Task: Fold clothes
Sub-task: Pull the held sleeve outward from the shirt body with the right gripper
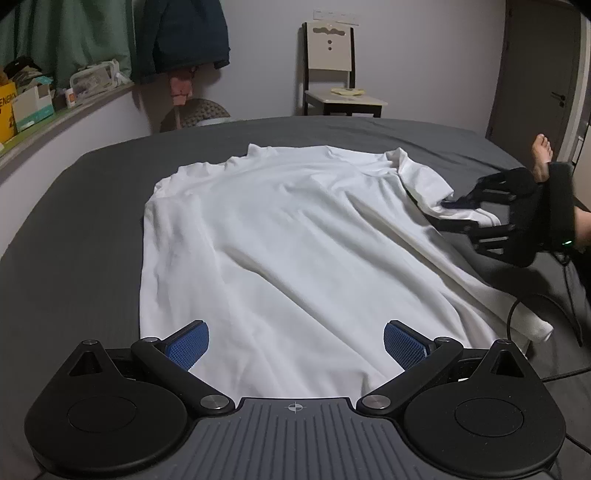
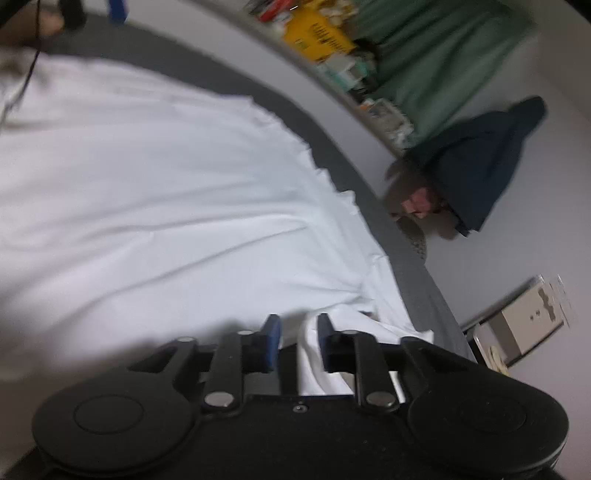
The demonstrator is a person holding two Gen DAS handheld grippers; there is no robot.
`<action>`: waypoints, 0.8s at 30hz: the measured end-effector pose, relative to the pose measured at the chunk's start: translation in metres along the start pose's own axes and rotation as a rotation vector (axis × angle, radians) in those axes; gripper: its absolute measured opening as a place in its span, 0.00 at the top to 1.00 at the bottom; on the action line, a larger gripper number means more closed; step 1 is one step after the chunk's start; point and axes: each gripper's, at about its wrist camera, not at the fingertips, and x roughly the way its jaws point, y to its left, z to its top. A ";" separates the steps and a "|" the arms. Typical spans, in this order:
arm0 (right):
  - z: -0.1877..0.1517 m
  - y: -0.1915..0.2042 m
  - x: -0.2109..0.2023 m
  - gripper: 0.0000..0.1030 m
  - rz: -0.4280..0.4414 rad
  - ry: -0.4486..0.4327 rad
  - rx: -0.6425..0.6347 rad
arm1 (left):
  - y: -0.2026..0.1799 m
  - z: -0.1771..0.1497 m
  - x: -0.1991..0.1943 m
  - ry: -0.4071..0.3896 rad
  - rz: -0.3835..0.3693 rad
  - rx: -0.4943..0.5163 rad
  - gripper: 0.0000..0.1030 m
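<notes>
Bedroom backdrop: dim, pale walls, grey bed.

From your left wrist view, the bed (image 1: 92, 221) with its dark grey sheet fills the middle. At 12 o'clock a wooden chair (image 1: 330, 62) stands against the pale wall (image 1: 266, 55). At 11 o'clock a dark jacket (image 1: 184, 33) hangs beside a green curtain (image 1: 66, 33). At 9 to 10 o'clock a ledge (image 1: 74, 110) holds boxes and clutter. At 2 o'clock you see a dark door (image 1: 535, 74) with a lever handle.

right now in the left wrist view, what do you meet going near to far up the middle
left tool → white shirt → grey bedsheet → chair
</notes>
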 end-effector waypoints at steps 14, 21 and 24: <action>-0.070 -0.095 -0.015 0.63 0.033 0.137 0.521 | -0.003 0.001 0.001 0.010 0.005 0.016 0.00; -0.102 -0.104 0.011 0.62 0.112 0.176 0.801 | 0.000 0.001 0.006 0.022 0.012 -0.004 0.00; -0.099 -0.096 0.010 0.90 0.068 0.121 0.774 | 0.001 0.000 0.007 0.029 0.011 -0.008 0.00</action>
